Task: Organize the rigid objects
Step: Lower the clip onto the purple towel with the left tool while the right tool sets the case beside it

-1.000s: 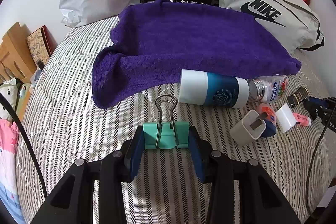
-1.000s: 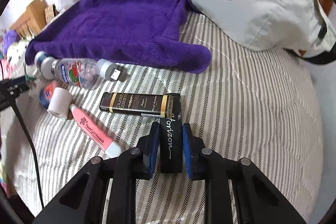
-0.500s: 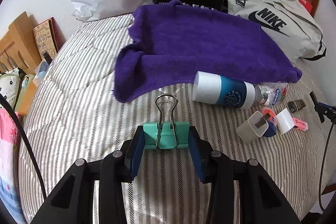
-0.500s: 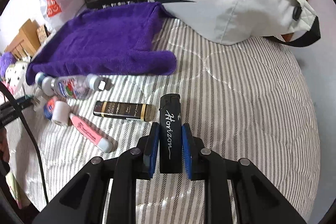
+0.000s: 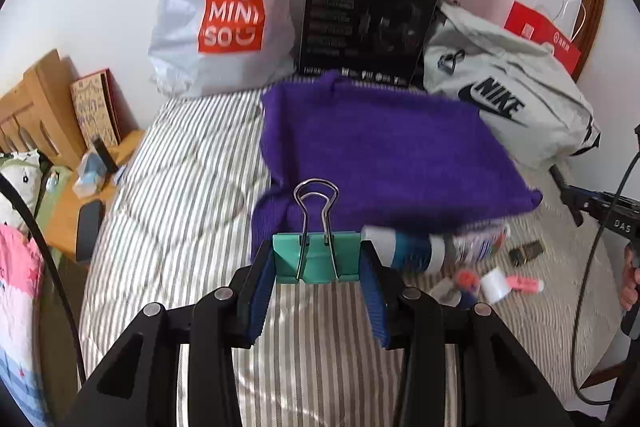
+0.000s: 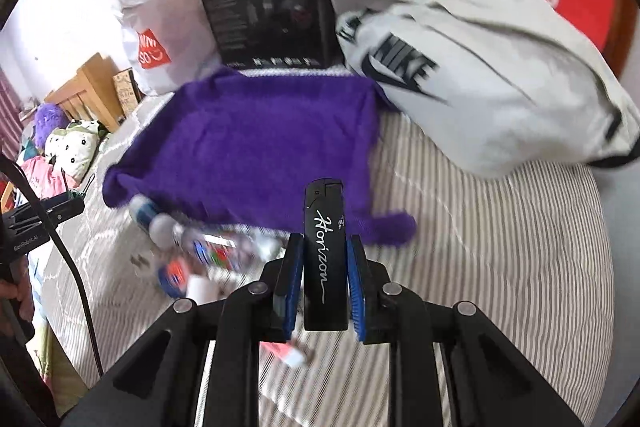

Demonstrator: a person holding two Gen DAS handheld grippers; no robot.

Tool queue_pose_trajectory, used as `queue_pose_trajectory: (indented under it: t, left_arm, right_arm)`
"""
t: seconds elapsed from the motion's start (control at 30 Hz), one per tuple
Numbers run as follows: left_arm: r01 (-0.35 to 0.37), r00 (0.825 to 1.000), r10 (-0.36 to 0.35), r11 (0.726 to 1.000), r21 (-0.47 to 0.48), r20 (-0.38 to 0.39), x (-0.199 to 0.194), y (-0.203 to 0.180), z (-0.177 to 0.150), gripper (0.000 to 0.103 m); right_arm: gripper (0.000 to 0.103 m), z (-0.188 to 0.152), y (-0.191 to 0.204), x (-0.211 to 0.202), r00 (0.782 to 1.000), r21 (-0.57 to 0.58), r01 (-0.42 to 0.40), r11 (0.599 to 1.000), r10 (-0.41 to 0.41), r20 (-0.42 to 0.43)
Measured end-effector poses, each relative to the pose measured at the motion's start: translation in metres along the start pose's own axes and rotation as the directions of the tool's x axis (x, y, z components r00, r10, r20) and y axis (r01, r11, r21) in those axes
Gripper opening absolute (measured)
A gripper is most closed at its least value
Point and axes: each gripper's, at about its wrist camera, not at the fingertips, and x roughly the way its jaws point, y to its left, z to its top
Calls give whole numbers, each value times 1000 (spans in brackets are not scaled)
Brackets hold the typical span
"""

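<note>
left gripper (image 5: pixel 318 263) pads pinched onto teal binder clip (image 5: pixel 317 257), its wire handles upright, right gripper (image 6: pixel 325 271) closed narrowly on black lighter (image 6: pixel 325 251) standing between the pads, both held above striped bedspread (image 5: pixel 180 195), purple towel (image 5: pixel 384 147) beyond, blurred bottles near its edge

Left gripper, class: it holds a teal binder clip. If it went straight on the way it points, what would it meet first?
Most likely the rumpled purple towel on the striped bed, which lies straight ahead of the left gripper and its teal binder clip. Depth is unclear under the fisheye lens, so the gripper might pass above it.
</note>
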Motion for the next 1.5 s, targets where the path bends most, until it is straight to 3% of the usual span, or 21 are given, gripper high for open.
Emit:
queue_pose_trajectory:
  t: [0.3,0.7,1.17,1.5]
  left_arm:
    - [32,999,-32,999,29,14,21,-9,49,39]
    - [82,996,-80,995,52,-45,105,-30,99,39]
    - [97,986,-92,995,31,-138,184,-37,131,39]
    - [59,981,-50,997,46,-188,206,-40,133,39]
  right_arm:
    - [21,38,7,20,1000,-23,-28,999,28,4]
    - [21,87,-2,85,998,-12,-48,999,47,-45]
    - [21,123,-4,175,987,-21,-27,999,23,-158]
    - [22,127,1,187,985,-74,-9,997,-4,-174]
